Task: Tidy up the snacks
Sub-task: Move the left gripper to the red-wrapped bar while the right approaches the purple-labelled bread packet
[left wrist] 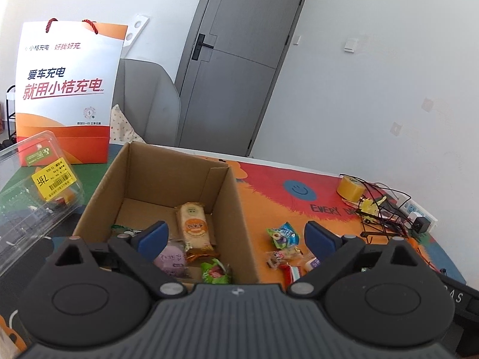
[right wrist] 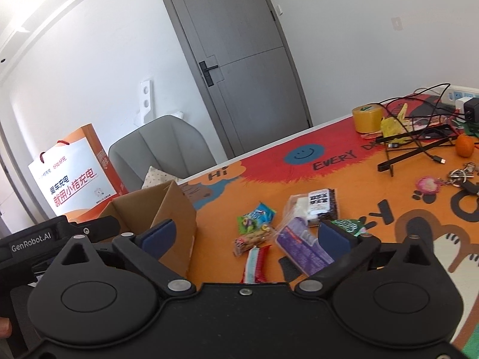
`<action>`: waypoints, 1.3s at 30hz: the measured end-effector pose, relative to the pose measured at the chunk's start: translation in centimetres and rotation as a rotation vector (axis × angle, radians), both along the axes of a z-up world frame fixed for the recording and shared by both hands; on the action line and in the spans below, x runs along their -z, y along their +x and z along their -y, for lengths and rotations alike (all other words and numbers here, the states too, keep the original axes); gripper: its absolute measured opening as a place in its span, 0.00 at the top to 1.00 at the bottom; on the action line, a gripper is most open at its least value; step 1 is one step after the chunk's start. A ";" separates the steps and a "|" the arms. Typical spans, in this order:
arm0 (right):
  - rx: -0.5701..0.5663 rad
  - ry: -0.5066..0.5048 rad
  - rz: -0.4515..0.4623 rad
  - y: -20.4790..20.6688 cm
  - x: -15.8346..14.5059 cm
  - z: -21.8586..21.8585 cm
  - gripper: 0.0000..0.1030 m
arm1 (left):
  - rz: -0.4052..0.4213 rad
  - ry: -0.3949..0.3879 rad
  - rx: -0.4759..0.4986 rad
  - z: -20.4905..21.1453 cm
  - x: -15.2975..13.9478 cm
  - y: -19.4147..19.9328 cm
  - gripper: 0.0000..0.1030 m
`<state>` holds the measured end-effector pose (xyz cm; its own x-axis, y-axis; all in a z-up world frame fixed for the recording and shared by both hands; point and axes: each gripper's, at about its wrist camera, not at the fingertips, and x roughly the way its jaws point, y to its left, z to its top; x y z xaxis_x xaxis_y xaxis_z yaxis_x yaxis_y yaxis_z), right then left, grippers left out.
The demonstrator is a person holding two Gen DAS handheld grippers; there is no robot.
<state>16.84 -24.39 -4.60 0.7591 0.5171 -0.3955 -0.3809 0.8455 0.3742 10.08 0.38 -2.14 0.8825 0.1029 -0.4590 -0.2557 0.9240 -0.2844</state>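
An open cardboard box (left wrist: pixel 230 209) stands on the orange mat. Inside lie a yellow cake packet (left wrist: pixel 194 227), a purple snack (left wrist: pixel 170 260) and a green candy (left wrist: pixel 214 272). My left gripper (left wrist: pixel 236 236) is open and empty, held above the box's right wall. Loose snacks lie right of the box: a blue-green packet (left wrist: pixel 284 233) (right wrist: pixel 257 217), a red-white bar (right wrist: pixel 254 264), a purple packet (right wrist: pixel 302 246), a dark packet with a white label (right wrist: pixel 321 206) and a green packet (right wrist: pixel 348 226). My right gripper (right wrist: pixel 245 236) is open and empty above these snacks. The box also shows in the right wrist view (right wrist: pixel 173 209).
A white and orange paper bag (left wrist: pixel 66 89) stands behind the box, and a clear plastic container (left wrist: pixel 33 203) lies to its left. A tape roll (right wrist: pixel 368 118), cables, a black stand (right wrist: pixel 416 149), an orange fruit (right wrist: pixel 464 145) and keys (right wrist: pixel 461 176) occupy the right side.
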 end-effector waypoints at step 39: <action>0.087 -0.006 -0.109 2.1 4.6 7.5 0.09 | -0.112 0.066 0.249 8.7 3.3 4.6 0.32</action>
